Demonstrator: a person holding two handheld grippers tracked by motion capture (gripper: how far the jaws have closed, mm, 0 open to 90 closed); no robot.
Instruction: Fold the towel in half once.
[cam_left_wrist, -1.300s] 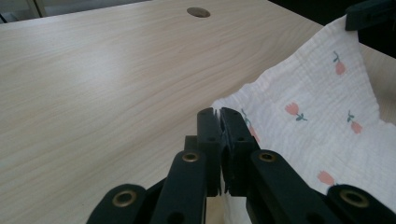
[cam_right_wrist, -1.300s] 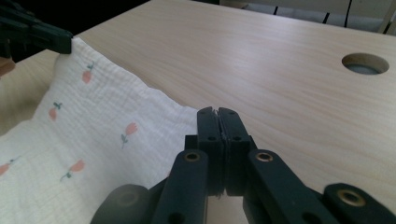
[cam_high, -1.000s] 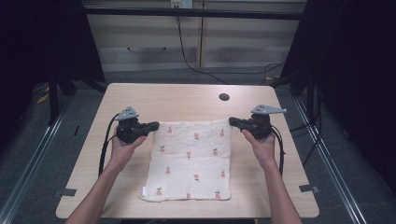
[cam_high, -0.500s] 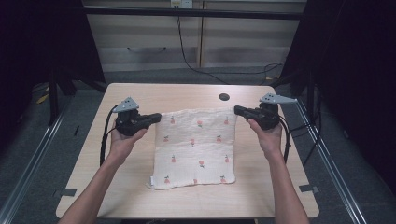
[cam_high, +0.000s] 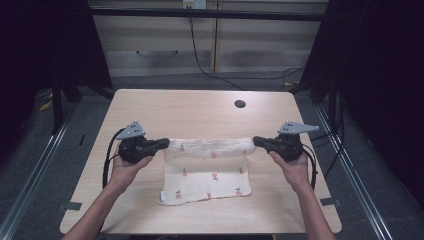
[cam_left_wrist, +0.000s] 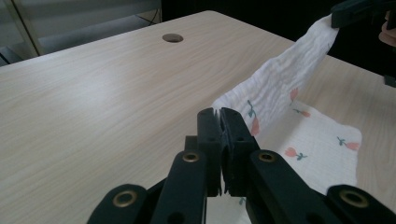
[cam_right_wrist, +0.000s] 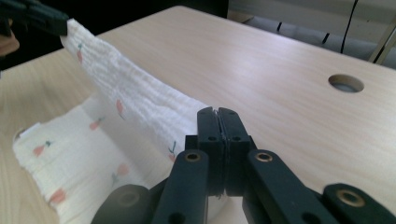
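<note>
While its far edge hangs raised and pulled fairly straight between two grips, the white muslin cloth (cam_high: 210, 167) printed with small red carrot-like motifs lies with its near part flat on the worktop (cam_high: 200, 112), toward the person's side and roughly midway across. In the high view the lifted edge runs as a band from one far corner to the other, and the cloth falls from it down to the wood, its near edge a little uneven with the near left corner sticking out

The left hand-held gripper (cam_high: 162, 144) has its jaws pressed together on the far left corner of the cloth; in the left gripper view (cam_left_wrist: 219, 114) a sliver of white fabric shows pinched at the tips of the black jaws, and the raised band stretches away to the other grip at the upper right. The right hand-held gripper (cam_high: 257, 141) is likewise clamped on the far right corner; in the right gripper view (cam_right_wrist: 218, 114) the jaws meet with the cloth just behind them, and the band rises to the upper left

Each gripper sits in a hand (cam_high: 122, 167), the forearms coming in from the near edge, and carries a grey three-cornered plate (cam_high: 132, 130) on top. Farther back a round hole (cam_high: 240, 104) lies in the light wood
</note>
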